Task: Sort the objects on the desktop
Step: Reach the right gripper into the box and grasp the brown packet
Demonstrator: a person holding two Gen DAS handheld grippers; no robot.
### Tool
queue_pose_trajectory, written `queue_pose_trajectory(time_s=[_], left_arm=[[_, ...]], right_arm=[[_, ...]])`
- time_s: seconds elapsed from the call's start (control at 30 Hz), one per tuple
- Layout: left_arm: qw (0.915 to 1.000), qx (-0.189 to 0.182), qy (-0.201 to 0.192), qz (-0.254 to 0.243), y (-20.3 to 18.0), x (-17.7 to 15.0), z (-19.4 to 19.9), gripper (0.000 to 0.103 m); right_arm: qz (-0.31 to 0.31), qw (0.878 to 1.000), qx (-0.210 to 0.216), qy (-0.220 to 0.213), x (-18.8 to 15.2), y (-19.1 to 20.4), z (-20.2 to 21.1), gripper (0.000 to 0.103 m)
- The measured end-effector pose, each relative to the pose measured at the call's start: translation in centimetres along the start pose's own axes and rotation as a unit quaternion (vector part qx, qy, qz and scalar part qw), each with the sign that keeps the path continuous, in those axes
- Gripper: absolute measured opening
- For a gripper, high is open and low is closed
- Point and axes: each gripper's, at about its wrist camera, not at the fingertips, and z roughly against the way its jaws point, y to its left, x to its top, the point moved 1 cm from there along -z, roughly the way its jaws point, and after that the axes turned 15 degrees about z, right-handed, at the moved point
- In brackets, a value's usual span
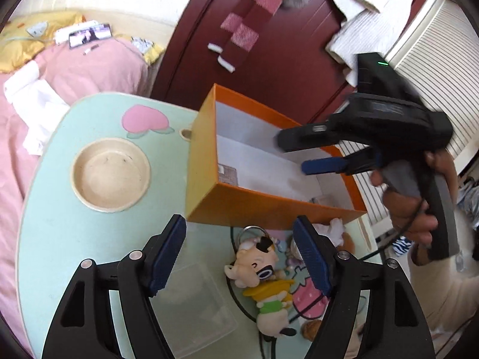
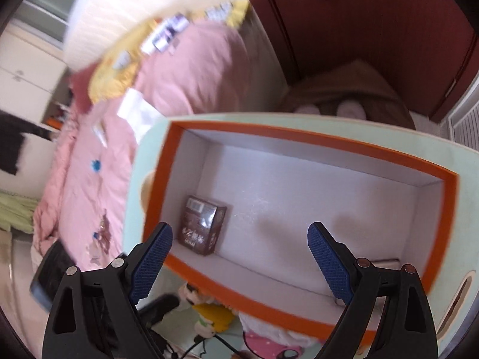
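A small pale-green table (image 1: 60, 239) printed with cartoon fruit stands beside a bed with pink bedding (image 1: 89, 68). On the table sits an open orange box (image 1: 203, 161) with a white inside, the largest thing on it. A dark brown packet (image 2: 202, 229) stands upright in the box's near left corner, and a small silvery item (image 2: 386, 262) lies at its right end, too hidden to name. Left of the box rests a shallow cream bowl (image 1: 110, 173), with nothing visible in it. In front of the box lie a clear plastic tray (image 1: 197, 305) and a plush keychain doll (image 1: 263, 272), a pale figure in yellow and green with a metal ring.

The right gripper (image 2: 239, 257) hangs over the box, jaws wide apart and holding nothing; it looks to be between drops. The left gripper (image 1: 239, 251) hovers above the doll, jaws also wide and holding nothing.

The doll appears to be next. That calls for lowering the left gripper around its soft body, closing gently, and carrying it over the box rim.
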Motion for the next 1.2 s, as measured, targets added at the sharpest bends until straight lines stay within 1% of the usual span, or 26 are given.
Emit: queue_pose_trajectory(time_s=[0.07, 0.1, 0.17, 0.23, 0.3, 0.37, 0.47, 0.57, 0.6, 0.73, 0.77, 0.8, 0.83, 0.87, 0.9, 0.93, 0.97, 1.0, 1.03, 1.1, 1.17, 1.2], left_arm=[[0.9994, 0.019, -0.013, -0.026, -0.2, -0.7, 0.0, 0.076], [0.9989, 0.024, -0.016, -0.037, -0.3, -1.1, -0.1, 0.076], [0.9987, 0.02, -0.013, -0.046, -0.4, -1.6, -0.3, 0.076], [0.9991, 0.012, -0.005, -0.041, -0.1, -1.8, -0.6, 0.076], [0.9996, 0.003, 0.006, -0.028, 0.3, -2.0, -1.1, 0.076], [0.9997, 0.002, 0.009, -0.024, 0.5, -2.1, -1.2, 0.076], [0.9997, 0.003, 0.012, -0.022, 0.7, -1.9, -1.3, 0.076], [0.9999, 0.0, 0.012, -0.01, 0.9, -1.6, -1.4, 0.076], [0.9999, 0.0, 0.013, -0.007, 1.1, -1.6, -1.4, 0.076], [0.9999, -0.003, 0.015, 0.004, 1.5, -1.2, -1.4, 0.076], [0.9998, -0.004, 0.016, 0.007, 1.5, -1.2, -1.5, 0.076], [0.9998, -0.005, 0.016, 0.008, 1.6, -1.2, -1.5, 0.076], [0.9998, -0.005, 0.017, 0.01, 1.7, -1.2, -1.5, 0.076], [0.9998, -0.005, 0.017, 0.011, 1.7, -1.2, -1.5, 0.076], [0.9998, -0.005, 0.018, 0.012, 1.8, -1.2, -1.5, 0.076], [0.9998, -0.005, 0.018, 0.012, 1.8, -1.2, -1.5, 0.076], [0.9998, -0.005, 0.018, 0.012, 1.8, -1.2, -1.5, 0.076], [0.9998, -0.005, 0.017, 0.012, 1.8, -1.2, -1.5, 0.076], [0.9998, -0.005, 0.015, 0.011, 1.8, -1.3, -1.4, 0.076], [0.9999, -0.007, 0.006, 0.012, 1.8, -1.2, -1.0, 0.076], [0.9999, -0.008, 0.007, 0.013, 1.9, -1.1, -0.9, 0.076], [0.9998, -0.006, 0.007, 0.015, 2.0, -1.1, -0.8, 0.076]], right_arm=[[0.0, 0.999, -0.016, 0.04, 1.5, 0.5, -2.3, 0.092], [0.003, 0.998, -0.02, 0.053, 1.9, 0.8, -3.0, 0.092], [0.016, 0.997, -0.025, 0.074, 2.4, 1.5, -4.5, 0.092], [0.033, 0.995, -0.031, 0.093, 2.7, 2.4, -6.0, 0.092], [0.06, 0.99, -0.06, 0.109, 2.5, 2.9, -7.0, 0.094], [0.084, 0.987, -0.082, 0.107, 2.6, 3.3, -7.2, 0.095], [0.085, 0.986, -0.094, 0.108, 2.5, 2.5, -6.9, 0.097], [0.054, 0.987, -0.112, 0.102, 2.5, 0.4, -6.0, 0.097], [0.044, 0.986, -0.127, 0.095, 2.5, -0.5, -5.4, 0.097], [0.003, 0.984, -0.164, 0.072, 2.3, -2.8, -3.2, 0.096], [-0.004, 0.987, -0.149, 0.067, 2.3, -2.9, -2.9, 0.096], [-0.015, 0.991, -0.116, 0.067, 2.2, -3.1, -2.6, 0.096], [-0.022, 0.993, -0.092, 0.075, 2.2, -3.1, -2.7, 0.096], [-0.021, 0.993, -0.083, 0.082, 2.2, -3.0, -2.9, 0.096], [-0.02, 0.993, -0.076, 0.088, 2.2, -2.8, -3.0, 0.095], [-0.016, 0.993, -0.081, 0.089, 2.3, -2.6, -3.3, 0.092], [-0.013, 0.992, -0.09, 0.092, 2.4, -2.3, -3.7, 0.085], [-0.014, 0.99, -0.099, 0.096, 2.5, -2.0, -4.3, 0.075], [-0.015, 0.989, -0.107, 0.101, 2.6, -1.8, -4.8, 0.07], [-0.009, 0.987, -0.123, 0.101, 2.8, -1.1, -5.2, 0.07], [0.004, 0.985, -0.143, 0.102, 2.8, -0.5, -5.4, 0.068], [0.011, 0.983, -0.152, 0.103, 2.7, -0.2, -5.5, 0.063]])
